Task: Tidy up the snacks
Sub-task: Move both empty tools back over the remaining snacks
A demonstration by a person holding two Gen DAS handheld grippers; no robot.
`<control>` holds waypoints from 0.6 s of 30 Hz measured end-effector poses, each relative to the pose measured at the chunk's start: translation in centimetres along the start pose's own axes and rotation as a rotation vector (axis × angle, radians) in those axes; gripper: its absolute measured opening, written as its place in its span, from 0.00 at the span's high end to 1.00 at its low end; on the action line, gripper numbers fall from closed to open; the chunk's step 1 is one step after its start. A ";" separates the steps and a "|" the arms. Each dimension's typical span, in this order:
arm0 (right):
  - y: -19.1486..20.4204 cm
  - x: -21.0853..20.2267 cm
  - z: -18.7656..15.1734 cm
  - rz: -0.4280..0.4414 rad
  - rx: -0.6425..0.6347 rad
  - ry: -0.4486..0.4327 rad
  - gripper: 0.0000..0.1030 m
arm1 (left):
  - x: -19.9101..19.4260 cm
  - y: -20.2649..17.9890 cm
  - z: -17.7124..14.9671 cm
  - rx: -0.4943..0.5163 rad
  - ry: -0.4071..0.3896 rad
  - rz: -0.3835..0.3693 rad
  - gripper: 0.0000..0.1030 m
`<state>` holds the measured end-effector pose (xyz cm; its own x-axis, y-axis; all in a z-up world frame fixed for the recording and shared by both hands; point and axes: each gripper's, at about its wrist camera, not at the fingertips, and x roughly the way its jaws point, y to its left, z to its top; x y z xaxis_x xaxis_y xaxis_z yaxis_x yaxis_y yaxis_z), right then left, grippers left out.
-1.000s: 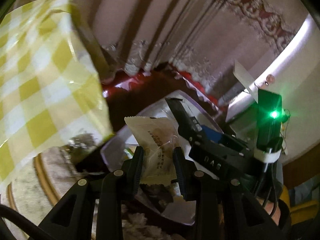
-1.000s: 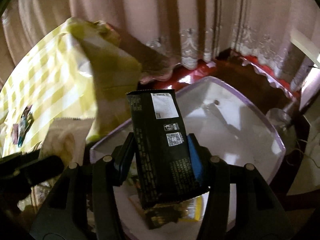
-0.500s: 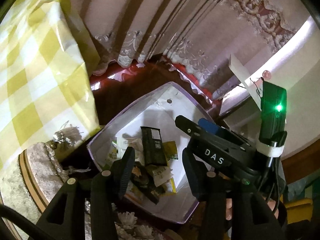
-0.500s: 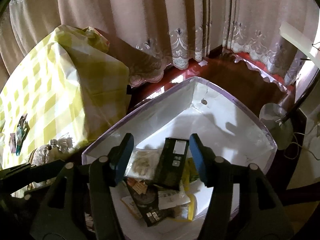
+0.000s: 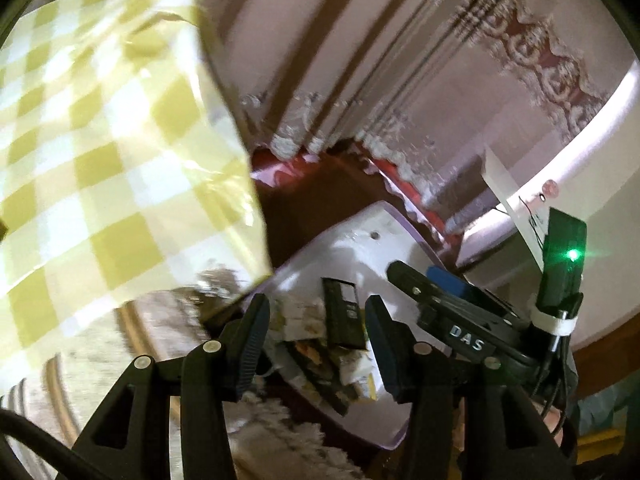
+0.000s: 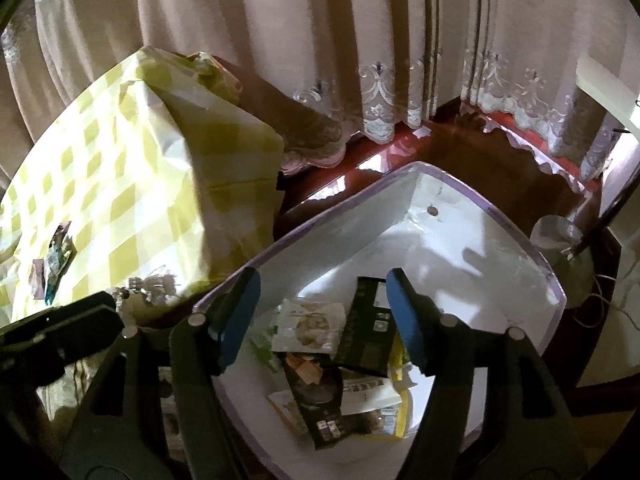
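Observation:
A white bin with a purple rim (image 6: pixel 472 184) sits on the floor and holds several snack packets. A black packet (image 6: pixel 366 330) and a pale clear packet (image 6: pixel 308 322) lie on top of the pile. My right gripper (image 6: pixel 322 312) hangs open and empty above them. In the left wrist view the bin (image 5: pixel 360 232) and the black packet (image 5: pixel 342 312) show too. My left gripper (image 5: pixel 316 324) is open and empty, above the bin's near-left corner. The right gripper body (image 5: pixel 460 320) is at its right.
A table with a yellow checked cloth (image 6: pixel 120 184) stands left of the bin, with small packets (image 6: pixel 54 264) on it. Curtains (image 6: pixel 320 40) hang behind. A glossy red-brown floor (image 6: pixel 460 148) surrounds the bin. A fan base (image 6: pixel 560 240) stands at the right.
A second ago each gripper held a packet, the left a pale one, the right a black one. Both opened and the packets fell into the bin. The left gripper has since swung left.

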<state>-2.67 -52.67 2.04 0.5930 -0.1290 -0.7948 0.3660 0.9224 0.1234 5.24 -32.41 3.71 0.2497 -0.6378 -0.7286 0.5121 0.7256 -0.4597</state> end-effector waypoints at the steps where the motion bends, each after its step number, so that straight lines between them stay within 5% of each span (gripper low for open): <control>1: 0.2 0.0 0.0 0.004 -0.004 0.000 0.32 | -0.4 0.5 0.0 -0.010 -0.008 0.006 0.51; 18: 11.5 -0.2 -1.5 0.188 -0.175 0.042 0.29 | -9.3 13.4 -2.8 -0.308 -0.190 0.180 0.51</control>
<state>0.39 -41.47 2.70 0.6070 0.0622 -0.7923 0.1208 0.9781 0.1694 7.46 -16.04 2.94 0.4752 -0.5094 -0.7174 0.1838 0.8549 -0.4852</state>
